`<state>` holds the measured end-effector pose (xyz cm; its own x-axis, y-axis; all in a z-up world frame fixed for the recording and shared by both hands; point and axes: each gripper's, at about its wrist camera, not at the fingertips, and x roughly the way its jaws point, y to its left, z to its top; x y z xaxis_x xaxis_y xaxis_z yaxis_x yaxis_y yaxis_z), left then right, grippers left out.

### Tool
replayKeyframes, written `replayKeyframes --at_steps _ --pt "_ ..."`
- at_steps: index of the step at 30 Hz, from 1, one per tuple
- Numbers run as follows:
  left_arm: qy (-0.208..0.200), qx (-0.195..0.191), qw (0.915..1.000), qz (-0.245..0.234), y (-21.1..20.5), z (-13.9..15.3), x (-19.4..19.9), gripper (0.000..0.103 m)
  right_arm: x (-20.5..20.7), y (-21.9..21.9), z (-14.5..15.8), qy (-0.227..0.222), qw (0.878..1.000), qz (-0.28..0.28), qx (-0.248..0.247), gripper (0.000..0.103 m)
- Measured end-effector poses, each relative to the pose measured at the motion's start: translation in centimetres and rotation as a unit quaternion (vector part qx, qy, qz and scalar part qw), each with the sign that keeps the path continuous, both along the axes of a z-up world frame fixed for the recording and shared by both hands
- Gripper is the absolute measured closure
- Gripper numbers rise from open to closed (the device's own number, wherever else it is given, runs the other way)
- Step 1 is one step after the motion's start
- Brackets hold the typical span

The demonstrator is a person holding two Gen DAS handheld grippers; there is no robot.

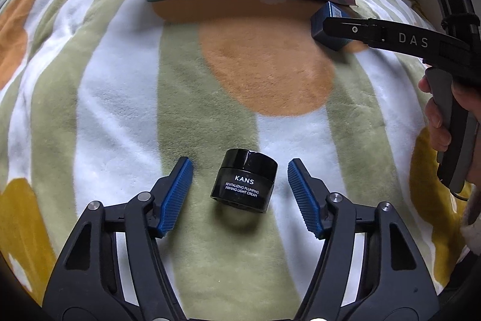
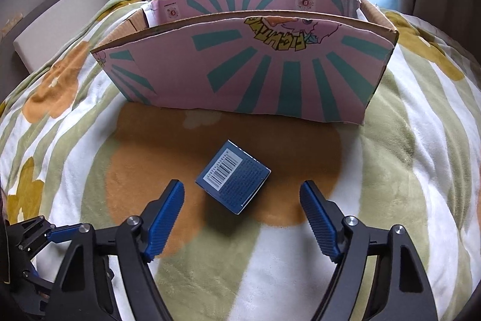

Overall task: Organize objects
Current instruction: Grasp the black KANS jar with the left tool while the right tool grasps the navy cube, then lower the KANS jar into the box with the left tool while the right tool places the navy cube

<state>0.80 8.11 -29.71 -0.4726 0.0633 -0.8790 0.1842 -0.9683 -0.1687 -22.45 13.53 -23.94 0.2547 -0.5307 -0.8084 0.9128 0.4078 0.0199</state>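
Squarely between the blue ribbed pads (image 1: 177, 196) of the left hand-held gripper (image 1: 240, 194): a small black cream jar (image 1: 244, 180), glossy, squat and round, tipped slightly, white lettering "KANS" and "Revitalizing Plumping Firming Light Cream" on its side. Jaws spread wide, released, no pad touching the jar. Resting on a plush fleece blanket (image 1: 120, 116), soft and napped, patterned in white and sage-green stripes with orange and mustard blobs.

Likewise wide apart and gripping nothing: the right hand-held gripper (image 2: 242, 212), framing a small dark blue carton (image 2: 233, 178). Matte cardboard, boxy, turned corner-on, a white barcode label and rows of fine print on the upper face. Lying on an orange patch of the blanket, just in front of the big cardboard box (image 2: 246, 74).

Open-topped, that box: pink printed outer wall with teal rays and a cartoon figure with yellow lettering upside down, raw brown corrugated edges along the rim. Interior floor hidden from both views.

From the left wrist view, same blue carton (image 1: 323, 23) near the box's right corner, partly behind the black finger of the right hand-held gripper (image 1: 345, 27), marked "DAS", handle clasped in the person's right hand (image 1: 442, 116).
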Motion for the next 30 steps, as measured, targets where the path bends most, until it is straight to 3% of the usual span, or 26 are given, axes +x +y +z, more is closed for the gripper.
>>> replayKeyframes --at_steps 12,15,30 --pt "0.013 -0.007 0.9999 -0.007 0.2 0.3 0.4 0.065 0.7 -1.1 -0.8 -0.003 1.000 0.004 0.013 0.047" --pt "0.015 -0.005 0.9998 -0.007 0.2 0.2 0.2 0.065 1.0 -1.2 -1.0 0.000 1.000 0.008 0.018 0.054" --pt "0.014 0.016 0.9998 -0.005 -0.4 1.2 0.9 0.066 1.2 -0.8 -0.1 -0.004 1.000 0.003 0.022 0.056"
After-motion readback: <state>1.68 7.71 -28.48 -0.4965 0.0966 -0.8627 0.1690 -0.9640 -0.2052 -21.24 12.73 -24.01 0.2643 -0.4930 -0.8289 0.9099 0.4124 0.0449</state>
